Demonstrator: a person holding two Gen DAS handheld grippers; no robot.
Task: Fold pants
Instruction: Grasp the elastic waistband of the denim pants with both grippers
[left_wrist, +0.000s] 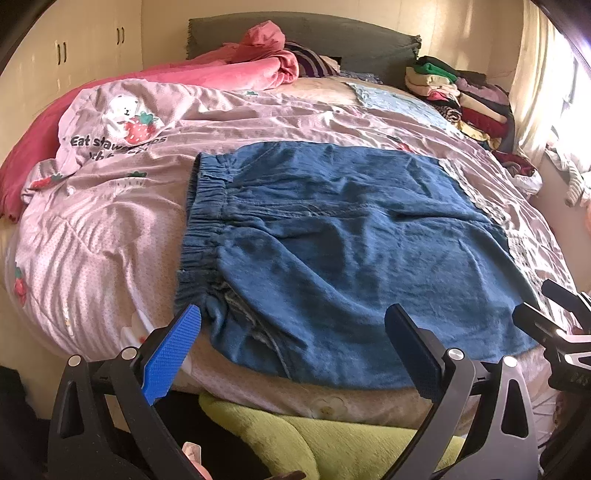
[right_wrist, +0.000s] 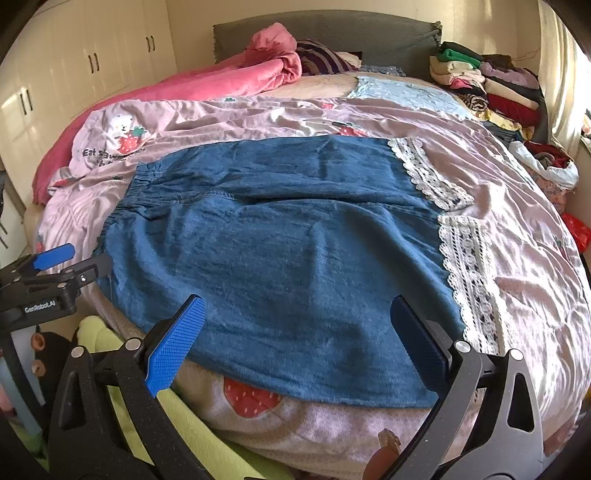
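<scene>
Blue denim pants (left_wrist: 332, 251) lie flat on the bed, folded in half, elastic waistband (left_wrist: 199, 225) at the left, white lace hems (right_wrist: 465, 273) at the right. The pants also fill the right wrist view (right_wrist: 280, 251). My left gripper (left_wrist: 291, 354) is open and empty, hovering at the pants' near edge by the waistband end. My right gripper (right_wrist: 295, 343) is open and empty at the near edge toward the hem end. The right gripper shows at the left wrist view's right edge (left_wrist: 554, 317); the left gripper shows at the right wrist view's left edge (right_wrist: 70, 262).
A pink strawberry-print quilt (left_wrist: 110, 221) covers the bed. A pink blanket (left_wrist: 229, 70) and grey headboard (left_wrist: 332, 33) lie at the back, stacked clothes (left_wrist: 461, 96) at the back right. A green cushion (left_wrist: 303, 435) sits below the bed's near edge. Cupboards (right_wrist: 74, 66) stand left.
</scene>
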